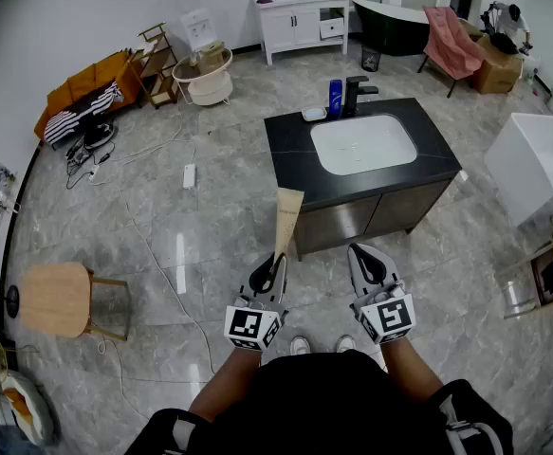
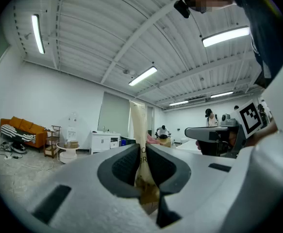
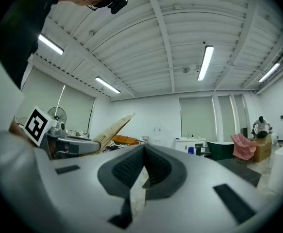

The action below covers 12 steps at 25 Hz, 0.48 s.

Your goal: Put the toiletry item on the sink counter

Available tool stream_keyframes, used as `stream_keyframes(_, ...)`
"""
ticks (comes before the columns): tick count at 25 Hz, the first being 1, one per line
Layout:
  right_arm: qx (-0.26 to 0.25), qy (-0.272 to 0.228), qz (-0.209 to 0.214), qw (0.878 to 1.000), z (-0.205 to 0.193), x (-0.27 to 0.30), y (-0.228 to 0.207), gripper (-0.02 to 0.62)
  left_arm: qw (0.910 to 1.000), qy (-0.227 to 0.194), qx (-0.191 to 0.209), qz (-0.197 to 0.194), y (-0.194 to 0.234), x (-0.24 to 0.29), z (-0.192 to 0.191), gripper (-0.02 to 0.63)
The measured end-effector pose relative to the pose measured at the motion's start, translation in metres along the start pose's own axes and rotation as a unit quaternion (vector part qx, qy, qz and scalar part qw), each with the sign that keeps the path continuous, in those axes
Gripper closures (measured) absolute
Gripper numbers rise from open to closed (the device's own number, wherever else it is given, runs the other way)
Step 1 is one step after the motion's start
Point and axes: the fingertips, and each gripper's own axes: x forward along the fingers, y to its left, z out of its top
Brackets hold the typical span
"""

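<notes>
The sink counter (image 1: pixel 290 150) stands ahead of the person, with the basin (image 1: pixel 363 143) set in its top. Behind the basin is the faucet (image 1: pixel 357 93); a bottle (image 1: pixel 336 98) is just left of it and a dish (image 1: pixel 314 114) further left. The flat packet (image 1: pixel 285 218) sits between the jaws of the left gripper (image 1: pixel 272 265), on the counter's near side. The right gripper (image 1: pixel 366 259) is to its right. A stool (image 1: pixel 58 299) stands far left.

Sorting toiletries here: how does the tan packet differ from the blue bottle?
The tan packet is flat and pale; the blue bottle is rounded and dark. The packet is clamped in the left gripper; the bottle stands on the sink counter. Both are roughly upright.
</notes>
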Motion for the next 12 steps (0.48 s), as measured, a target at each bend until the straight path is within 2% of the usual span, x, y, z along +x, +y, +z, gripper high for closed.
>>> stream_keyframes(8, -0.008, 0.01, -0.012, 1.0, 0.003, 0.015, 0.015, 0.591, 1.0, 0.007, -0.004, -0.003, 0.018, -0.008, -0.001, 0.561)
stream_keyframes(12, 0.005, -0.001, -0.034, 0.999, 0.005, 0.021, 0.01, 0.591, 1.0, 0.007, -0.002, -0.004, 0.026, -0.008, -0.004, 0.561)
